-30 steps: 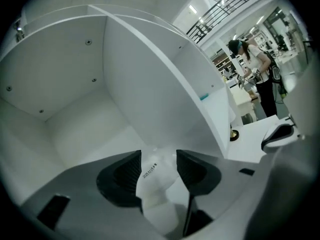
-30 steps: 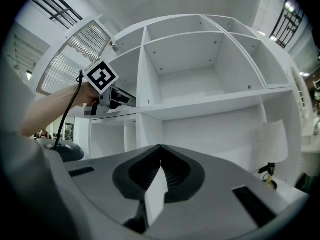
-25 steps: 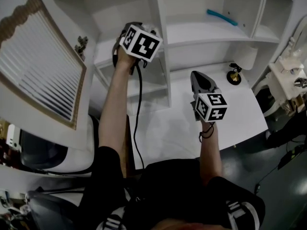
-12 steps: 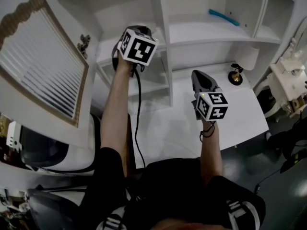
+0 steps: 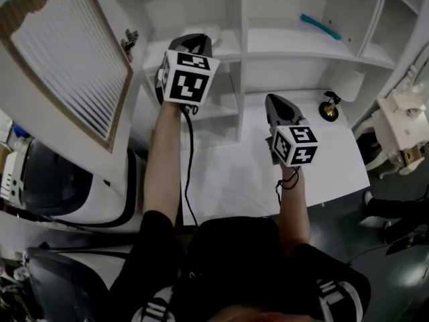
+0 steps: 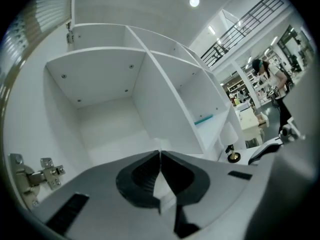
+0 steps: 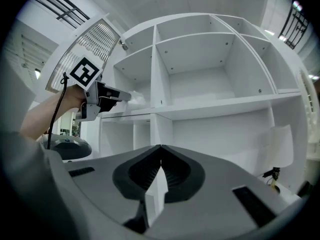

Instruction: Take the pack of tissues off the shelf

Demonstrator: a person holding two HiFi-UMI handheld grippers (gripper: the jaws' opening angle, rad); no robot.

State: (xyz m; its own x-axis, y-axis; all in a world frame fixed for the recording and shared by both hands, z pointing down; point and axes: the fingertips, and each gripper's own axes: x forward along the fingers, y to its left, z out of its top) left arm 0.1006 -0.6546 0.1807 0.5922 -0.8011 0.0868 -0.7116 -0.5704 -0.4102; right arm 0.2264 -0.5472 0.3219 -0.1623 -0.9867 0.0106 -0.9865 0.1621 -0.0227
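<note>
My left gripper (image 5: 196,42) reaches into the upper left compartment of the white shelf unit (image 5: 236,19). In the right gripper view a pale, crumpled pack of tissues (image 7: 137,100) sits right at the left gripper's (image 7: 117,96) tips. The head view shows the pack as a whitish lump (image 5: 214,37) beside the divider. In the left gripper view its jaws (image 6: 160,153) are closed together, and only a faint pale sliver shows above them against the empty compartment. My right gripper (image 5: 276,102) hovers over the desk, shut with nothing in it (image 7: 160,160).
A louvred cabinet door (image 5: 67,52) stands open at the left, its hinge (image 6: 42,171) close to my left gripper. A blue object (image 5: 315,25) lies on the upper right shelf. A small lamp with a brass base (image 5: 328,106) stands on the white desk (image 5: 234,173).
The left gripper's cube has drawn back a little from the shelf and sits lower in the head view, and the whole view has shifted. The right gripper has hardly moved.
</note>
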